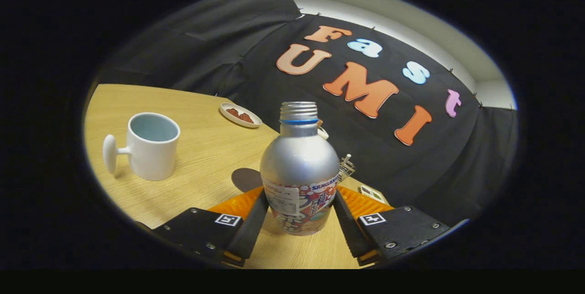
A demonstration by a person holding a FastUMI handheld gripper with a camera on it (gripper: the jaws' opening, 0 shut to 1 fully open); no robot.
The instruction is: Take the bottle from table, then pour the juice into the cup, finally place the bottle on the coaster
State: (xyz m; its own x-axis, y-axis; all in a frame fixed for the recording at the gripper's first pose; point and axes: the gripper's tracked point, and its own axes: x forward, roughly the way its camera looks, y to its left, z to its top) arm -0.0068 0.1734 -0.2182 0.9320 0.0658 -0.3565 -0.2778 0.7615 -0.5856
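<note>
A silver aluminium bottle (299, 166) with a printed label, a blue neck ring and an uncapped threaded mouth stands upright between my fingers. My gripper (300, 202) is shut on its lower body, with one finger pressing on each side. The bottle's base sits at or just above the wooden table (205, 147); I cannot tell which. A white cup (154, 147) with a pale blue inside and a knob handle stands to the left, beyond the fingers. A dark round coaster (246, 179) lies just left of the bottle, partly hidden by it.
A small white dish (240, 114) holding reddish-brown pieces sits far back near the black cloth wall. Right behind the bottle are a small wire item (346, 167) and a small card-like item (372, 193) at the table's edge.
</note>
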